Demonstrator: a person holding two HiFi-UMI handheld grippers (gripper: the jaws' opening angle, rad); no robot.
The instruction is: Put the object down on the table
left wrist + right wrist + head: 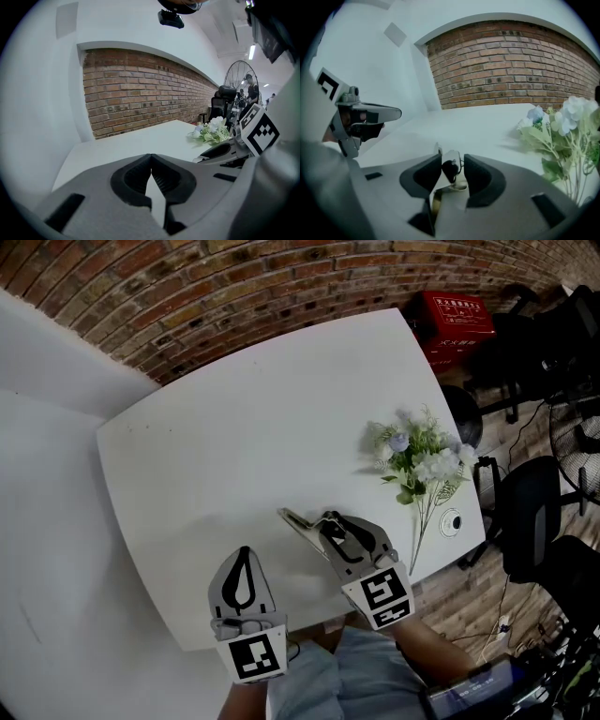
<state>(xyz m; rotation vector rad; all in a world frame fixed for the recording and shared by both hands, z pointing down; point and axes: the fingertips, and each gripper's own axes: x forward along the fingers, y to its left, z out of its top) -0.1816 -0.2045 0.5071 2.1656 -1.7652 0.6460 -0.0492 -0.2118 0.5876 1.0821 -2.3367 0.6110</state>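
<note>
A slim shiny metal object with a black part [298,521] lies on the white table [234,437] near its front edge. It reaches between the jaws of my right gripper [328,521]. In the right gripper view the object [449,154] leans by the left pad, with a gap to the right pad, so my right gripper [452,160] stands open around it. My left gripper [246,553] hovers to the left near the table's front edge. Its tips meet with nothing between them [151,159].
A bunch of white and pale blue artificial flowers [422,460] lies at the table's right side, next to a round cable hole [451,521]. Beyond the right edge are black office chairs [530,512], a fan [577,442] and a red box [455,322]. A brick wall runs behind.
</note>
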